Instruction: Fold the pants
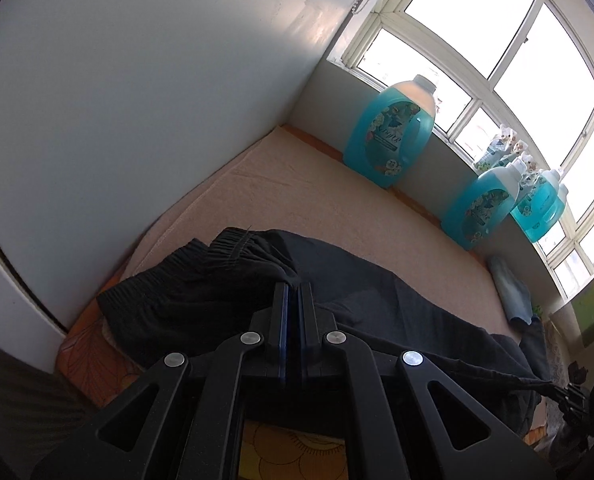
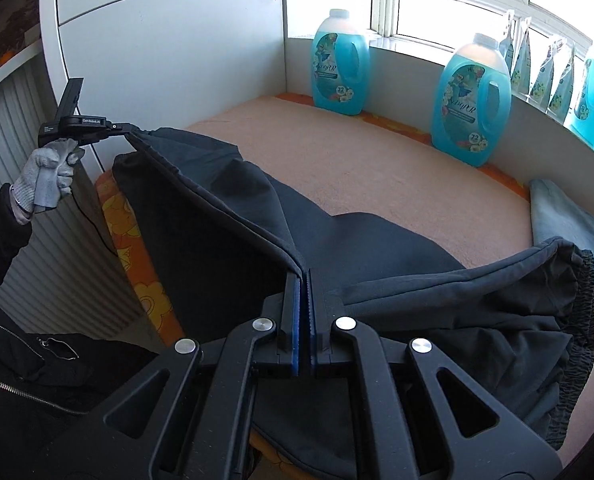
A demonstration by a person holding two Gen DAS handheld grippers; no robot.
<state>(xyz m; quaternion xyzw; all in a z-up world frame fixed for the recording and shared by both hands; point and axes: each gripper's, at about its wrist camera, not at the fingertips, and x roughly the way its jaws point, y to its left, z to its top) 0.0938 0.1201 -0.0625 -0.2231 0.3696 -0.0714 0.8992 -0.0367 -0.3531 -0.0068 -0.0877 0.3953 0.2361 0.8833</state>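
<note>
My right hand-held gripper [image 2: 301, 276] is clamped narrow on an edge of the dark pants [image 2: 377, 248], and my left hand-held gripper [image 2: 131, 128], gripped in a grey-gloved hand [image 2: 47, 178], pinches the same edge up and to the left. I judge that the 2 grips stretch this edge taut so it can be carried across as 1 straight fold line.

From the left wrist, the fingers [image 1: 284, 308] stand almost together on dark cloth, with the gathered waistband [image 1: 233, 248] bunched just ahead.

The rest of the pants lies ahead of and to the right of the right hand-held gripper on the peach-covered worktop [image 2: 357, 160].

Farther to the right sits 1 folded pale blue cloth [image 2: 565, 220], apart from the fold.

Farthest ahead, along the window wall, I count 3 blue detergent bottles [image 2: 341, 64] and possibly a 4th, clear of the working area.
</note>
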